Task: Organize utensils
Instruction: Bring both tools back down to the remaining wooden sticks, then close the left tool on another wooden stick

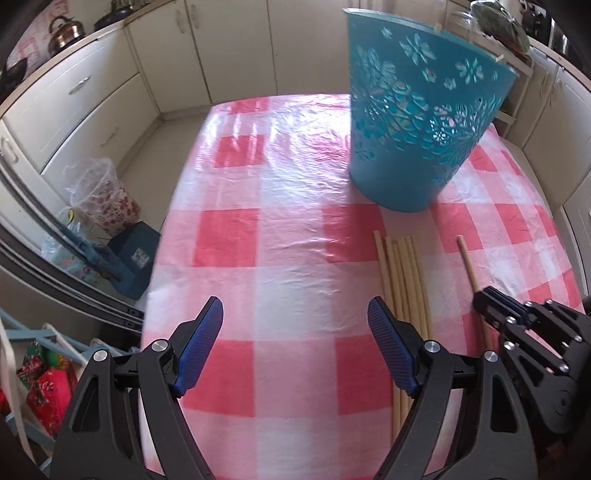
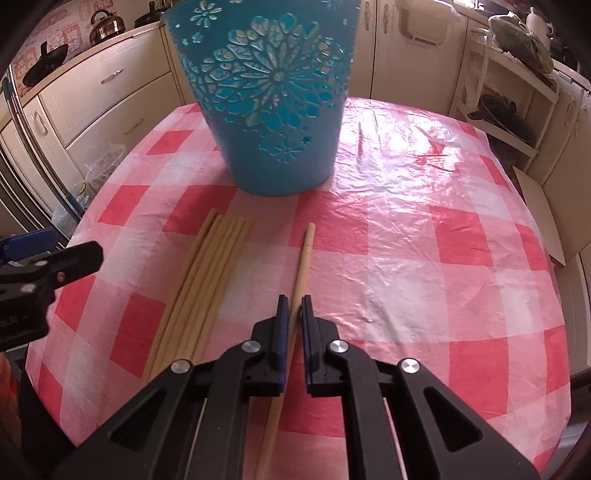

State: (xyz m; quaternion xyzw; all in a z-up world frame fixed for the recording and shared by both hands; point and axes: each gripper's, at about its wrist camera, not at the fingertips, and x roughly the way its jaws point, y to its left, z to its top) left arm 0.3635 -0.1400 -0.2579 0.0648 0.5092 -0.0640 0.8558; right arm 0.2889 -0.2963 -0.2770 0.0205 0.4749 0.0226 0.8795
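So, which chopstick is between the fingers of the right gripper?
The single chopstick lying apart, to the right of the bundle. The right gripper has closed around it; the bundled ones lie untouched.

Home kitchen, cream cabinets (image 1: 92,88) with drawers, metal kettle (image 1: 65,34) on counter, pink checked tablecloth (image 2: 406,258), floral bin (image 1: 107,199)

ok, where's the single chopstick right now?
In the right wrist view the single chopstick lies on the checked tablecloth between the right tongs, just right of the chopstick bundle and in front of the teal basket.
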